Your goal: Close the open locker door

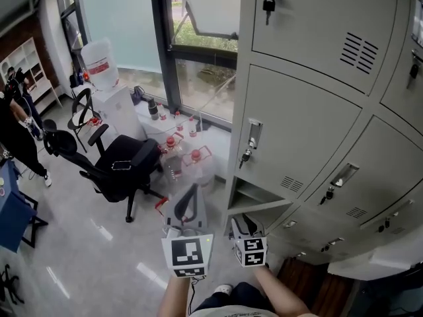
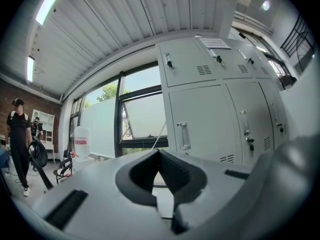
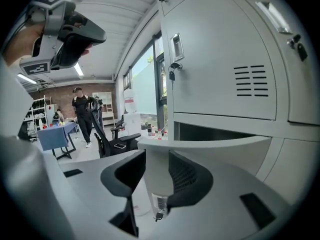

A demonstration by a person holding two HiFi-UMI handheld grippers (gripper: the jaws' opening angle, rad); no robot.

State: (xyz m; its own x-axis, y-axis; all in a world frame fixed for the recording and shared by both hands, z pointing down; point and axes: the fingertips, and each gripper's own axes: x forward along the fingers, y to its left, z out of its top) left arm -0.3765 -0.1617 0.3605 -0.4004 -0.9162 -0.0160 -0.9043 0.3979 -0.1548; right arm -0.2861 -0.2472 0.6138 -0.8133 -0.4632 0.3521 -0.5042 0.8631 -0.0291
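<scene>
Where the bank of pale grey metal lockers (image 1: pixel 301 121) fills the head view from 12 to 4 o'clock, one low compartment at about 5 o'clock is seen open. The open pale grey metal locker door (image 3: pixel 157 181) is swung out from it toward the person. In the right gripper view the door is seen edge-on, with its free edge set between the right tongs (image 3: pixel 156 156). The panel fills the gap between them, and a pad is laid against each face. A small dark key (image 3: pixel 159 215) hangs from the lock at the door's near edge, at 6 o'clock below the pads. The left tongs (image 2: pixel 159 154) are held at 9 o'clock of the right pair in the head view, well apart from the door. Their tips are drawn together on nothing. A black wheeled office chair (image 1: pixel 122 164) stands on the glossy floor at 9 o'clock.
</scene>
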